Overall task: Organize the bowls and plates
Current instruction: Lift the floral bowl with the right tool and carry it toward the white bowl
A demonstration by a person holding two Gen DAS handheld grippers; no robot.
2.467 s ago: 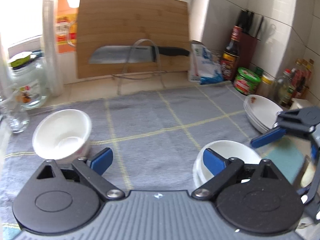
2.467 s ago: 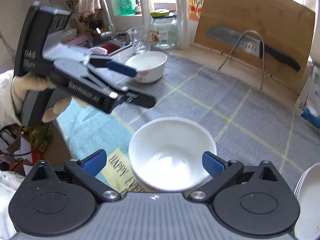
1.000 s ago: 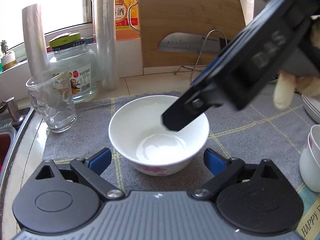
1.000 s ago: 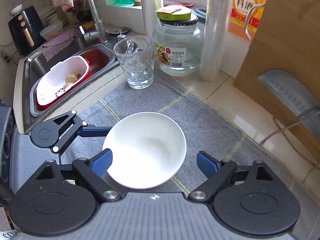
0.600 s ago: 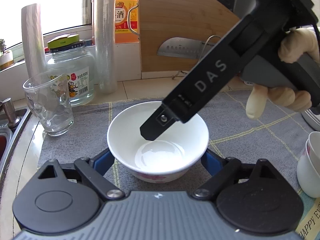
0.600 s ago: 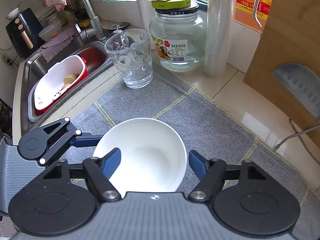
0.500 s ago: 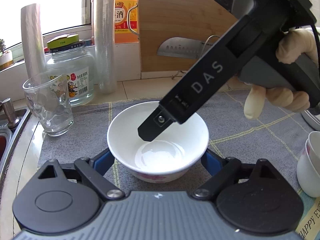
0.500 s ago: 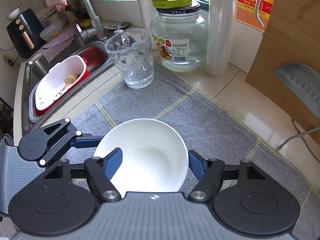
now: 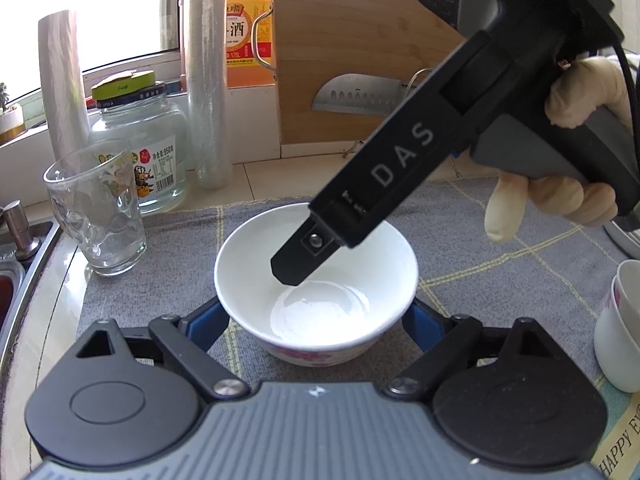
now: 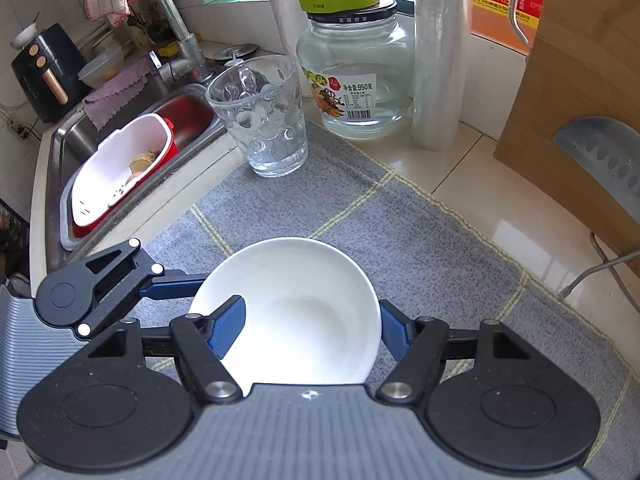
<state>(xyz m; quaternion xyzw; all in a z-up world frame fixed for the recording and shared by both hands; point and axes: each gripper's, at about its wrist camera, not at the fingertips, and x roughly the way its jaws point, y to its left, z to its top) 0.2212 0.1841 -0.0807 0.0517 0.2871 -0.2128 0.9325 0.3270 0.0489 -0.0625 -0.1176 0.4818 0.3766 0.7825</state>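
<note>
A white bowl [image 9: 316,280] with a pink flower pattern sits on the grey checked mat [image 9: 180,240]. My left gripper [image 9: 316,320] is open with a blue finger on each side of the bowl's base. My right gripper [image 10: 308,330] hangs over the same bowl [image 10: 296,308], one finger inside the rim and one outside on the right. Its jaws stand apart, and contact with the wall cannot be told. In the left wrist view it reaches into the bowl from above. A second white bowl [image 9: 620,324] stands at the far right.
A drinking glass [image 10: 262,116], a glass jar [image 10: 356,72] and a plastic-wrap roll [image 10: 436,52] stand behind the bowl. The sink [image 10: 132,148] with a red-and-white basket lies to the left. A cutting board [image 9: 352,60] and a cleaver [image 9: 360,96] lean at the back.
Both grippers came in around the bowl. The right gripper lowered further into the bowl and its jaws narrowed, with the left finger now inside the rim.
</note>
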